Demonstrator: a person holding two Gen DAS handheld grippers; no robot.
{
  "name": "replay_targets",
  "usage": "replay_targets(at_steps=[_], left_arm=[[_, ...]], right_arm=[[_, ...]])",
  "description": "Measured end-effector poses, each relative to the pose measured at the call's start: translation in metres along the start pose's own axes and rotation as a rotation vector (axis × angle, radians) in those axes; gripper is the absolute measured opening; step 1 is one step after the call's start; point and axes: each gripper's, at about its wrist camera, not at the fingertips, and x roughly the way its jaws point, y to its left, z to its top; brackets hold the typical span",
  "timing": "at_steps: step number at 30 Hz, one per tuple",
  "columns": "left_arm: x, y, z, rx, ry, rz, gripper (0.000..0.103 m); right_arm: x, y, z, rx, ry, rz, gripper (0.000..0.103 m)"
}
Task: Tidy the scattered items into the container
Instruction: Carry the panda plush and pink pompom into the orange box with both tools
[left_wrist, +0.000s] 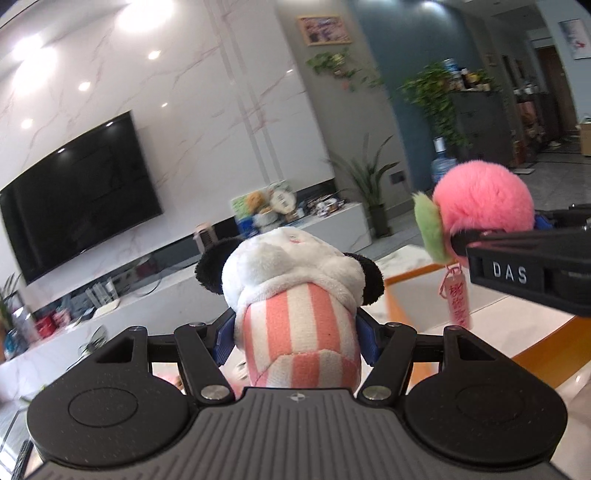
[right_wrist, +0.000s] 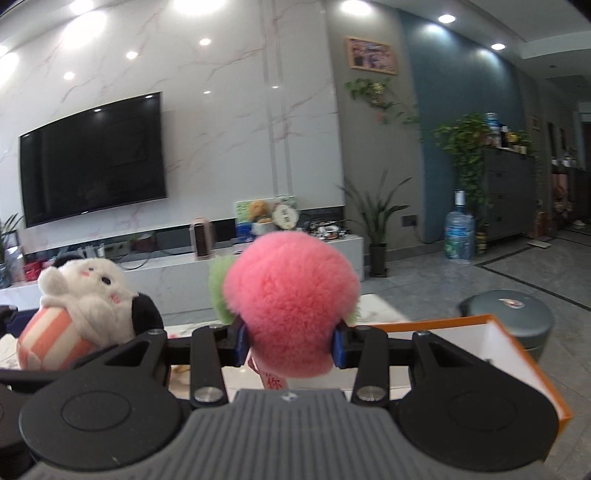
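In the left wrist view, the left tool (left_wrist: 297, 334) pinches a plush panda (left_wrist: 291, 295) by its pink-and-white striped lower part, the blue pads (left_wrist: 224, 341) pressed into the fabric on both sides. The panda is held up in the air, its white head and black ears pointing away from the camera toward the TV wall. To the right and a little higher, the right tool (left_wrist: 458, 236) comes in from the frame edge, clamped on a pink pompom (left_wrist: 484, 195) with a green fluffy leaf on its left side; a pink tag (left_wrist: 456, 301) hangs below it. The pompom and the panda are near each other but apart. Behind and below them lies the worktop (left_wrist: 524, 328), white with an orange rim. A TV (left_wrist: 79, 195) hangs on the marble wall at left. In the right wrist view, the right tool (right_wrist: 291, 343) grips the pompom (right_wrist: 291, 306) between its blue pads (right_wrist: 340, 345), the green leaf showing behind its left edge and the tag (right_wrist: 271, 380) partly visible underneath. At the left edge the panda (right_wrist: 79, 306) shows from the side, held in the left tool, which is mostly cut off here. At lower right stands an open box (right_wrist: 517, 362) with orange outer walls and a white inside, just beside the right tool's body; its inside is mostly hidden. A grey stool (right_wrist: 517, 314) sits behind the box.
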Motion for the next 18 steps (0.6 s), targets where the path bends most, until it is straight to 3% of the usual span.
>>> replay_targets(at_steps=[8, 18], left_arm=[[0.022, -0.051, 0.025, 0.058, -0.009, -0.116, 0.074], [0.073, -0.108, 0.033, 0.121, 0.094, -0.211, 0.074]], right_arm=[[-0.003, -0.060, 0.002, 0.051, 0.008, -0.105, 0.044], [0.038, -0.114, -0.006, 0.083, 0.149, -0.090, 0.044]])
